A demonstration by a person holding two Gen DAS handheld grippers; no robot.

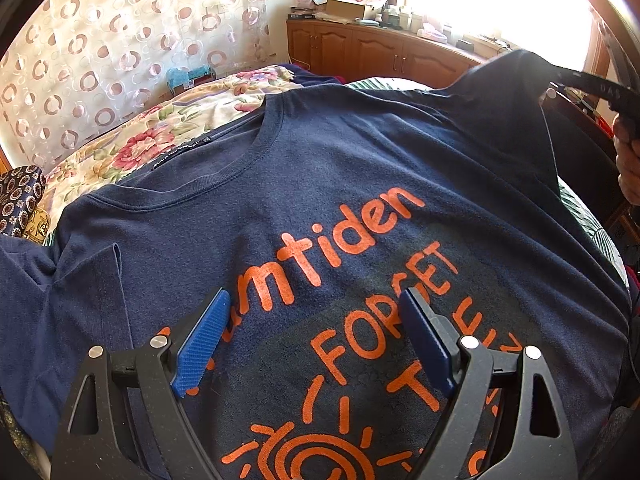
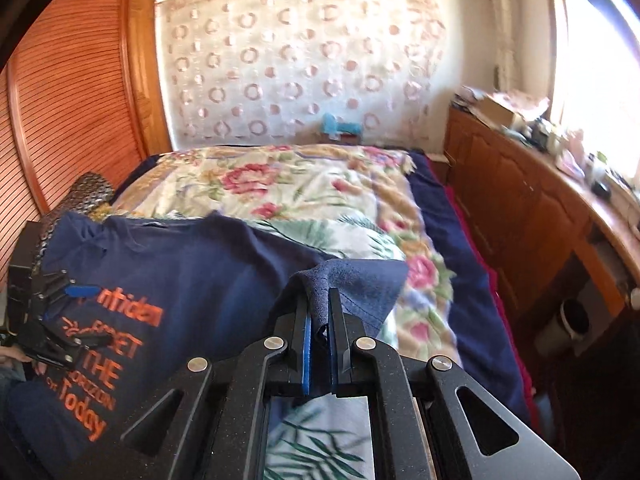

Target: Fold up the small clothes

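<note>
A navy T-shirt (image 1: 320, 160) with orange print lies chest-up on the bed. My left gripper (image 1: 313, 294) is open over the printed chest, its blue pads (image 1: 200, 340) wide apart with only flat cloth below them; whether they touch it I cannot tell. In the right wrist view, my right gripper (image 2: 319, 296) is shut on the shirt's sleeve (image 2: 360, 280) and the cloth bunches between its pads. The same sleeve (image 1: 512, 92) is raised off the bed at the upper right, pinched by the right gripper (image 1: 560, 82). The left gripper (image 2: 60, 312) shows at the shirt's (image 2: 200, 272) left edge.
A floral quilt (image 2: 312, 188) covers the bed beyond the shirt. A wooden cabinet (image 2: 520, 208) with cluttered top runs along the right under a bright window. A louvred wooden door (image 2: 72, 100) stands at the left, a patterned cushion (image 1: 20, 200) beside the shirt. A hand (image 1: 628, 160) holds the right gripper.
</note>
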